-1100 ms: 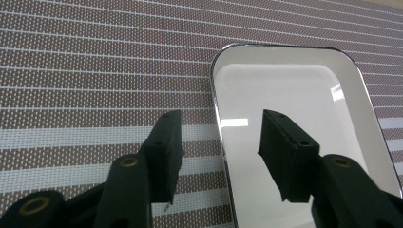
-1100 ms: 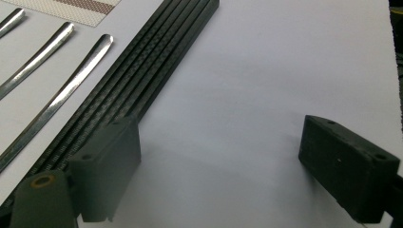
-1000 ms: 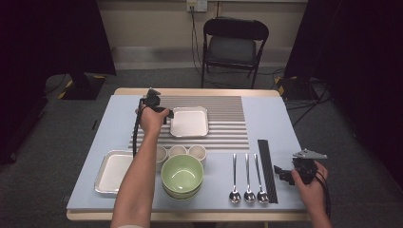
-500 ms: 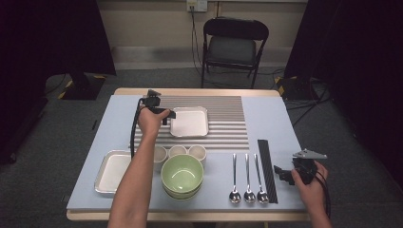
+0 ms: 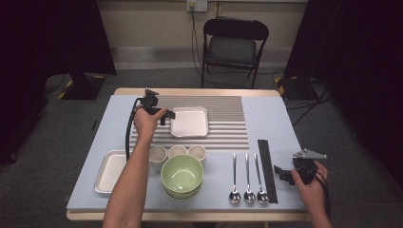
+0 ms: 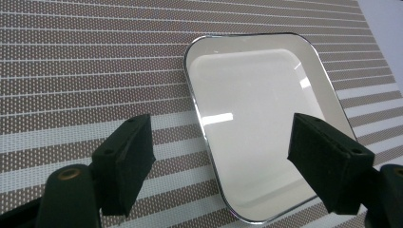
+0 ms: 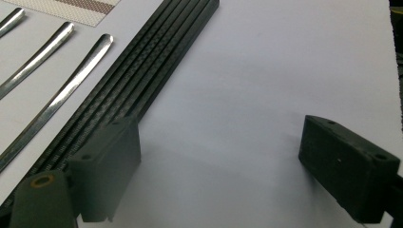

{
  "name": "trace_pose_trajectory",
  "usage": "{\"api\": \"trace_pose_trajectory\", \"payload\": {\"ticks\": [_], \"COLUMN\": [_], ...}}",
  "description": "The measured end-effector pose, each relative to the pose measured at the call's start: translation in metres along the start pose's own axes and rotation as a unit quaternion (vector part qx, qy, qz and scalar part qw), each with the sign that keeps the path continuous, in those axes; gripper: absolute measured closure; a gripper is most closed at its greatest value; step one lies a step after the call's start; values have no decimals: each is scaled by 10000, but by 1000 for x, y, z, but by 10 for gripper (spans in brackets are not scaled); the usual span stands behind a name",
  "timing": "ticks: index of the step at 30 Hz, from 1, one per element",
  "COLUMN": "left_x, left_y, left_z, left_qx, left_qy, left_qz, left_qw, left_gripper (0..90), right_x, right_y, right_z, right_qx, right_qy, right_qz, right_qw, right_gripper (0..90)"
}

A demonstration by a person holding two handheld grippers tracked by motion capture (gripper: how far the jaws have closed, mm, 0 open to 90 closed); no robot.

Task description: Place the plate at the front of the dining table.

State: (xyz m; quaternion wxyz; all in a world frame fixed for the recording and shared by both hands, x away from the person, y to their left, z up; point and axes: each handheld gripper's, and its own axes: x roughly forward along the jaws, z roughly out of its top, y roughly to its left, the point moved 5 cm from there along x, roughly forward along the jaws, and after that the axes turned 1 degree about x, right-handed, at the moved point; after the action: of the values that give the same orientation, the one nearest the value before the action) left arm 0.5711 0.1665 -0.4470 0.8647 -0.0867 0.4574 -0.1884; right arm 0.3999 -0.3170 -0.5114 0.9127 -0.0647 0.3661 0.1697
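- My left gripper (image 5: 167, 115) sits at the square tray's (image 5: 190, 122) 9 o'clock edge on the striped mat (image 5: 228, 137), table centre-back. Jaws have just been opening – nothing clamped.
- The left gripper view gives what the high view can't: left gripper (image 6: 221, 156) jaws stand wide, straddling the tray's (image 6: 256, 123) near edge with air between pads and rim. No contact visible.
- Tray lies flat, empty, rim up. Nearly square, so no real long axis; in the high view its sides run square to the mat stripes, while the left gripper view has it skewed, one corner toward 6 o'clock.
- High view alone covers the rest: second tray (image 5: 110, 172) at 7 o'clock of the mat, three small cups (image 5: 177, 152) in a row, stacked green bowls (image 5: 182, 175) just in front of them, three spoons (image 5: 247, 179) with bowls toward me, handles at 12 o'clock.
- My right gripper (image 5: 281, 173) – low over the table at 4 o'clock, just right of the black strip (image 5: 266, 168).
- Right gripper view: right gripper (image 7: 219, 173) jaws wide apart, bare tabletop between them; strip (image 7: 142, 76) by the left jaw, running toward 1 o'clock, spoon handles (image 7: 62, 95) beyond.
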Motion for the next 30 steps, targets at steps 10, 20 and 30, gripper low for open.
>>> {"api": "trace_pose_trajectory", "payload": {"ticks": [10,20,30], "left_x": [-5,-21,-25], "left_y": [5,-1,5], "left_z": [-11,-11,-21], "left_qx": [136,268,264], "left_qy": [22,-106,-114], "left_qz": [-100,-177,-189], "left_qw": [9999,9994,9994], "left_gripper": [245,245,245], "right_x": [0,0,0], "right_y": [0,0,0], "right_z": [0,0,0], "right_qx": [1,1,3], "right_qy": [3,3,5], "right_qz": [-2,-2,-3], "right_qw": [10000,10000,10000], "right_gripper": [128,128,128]}}
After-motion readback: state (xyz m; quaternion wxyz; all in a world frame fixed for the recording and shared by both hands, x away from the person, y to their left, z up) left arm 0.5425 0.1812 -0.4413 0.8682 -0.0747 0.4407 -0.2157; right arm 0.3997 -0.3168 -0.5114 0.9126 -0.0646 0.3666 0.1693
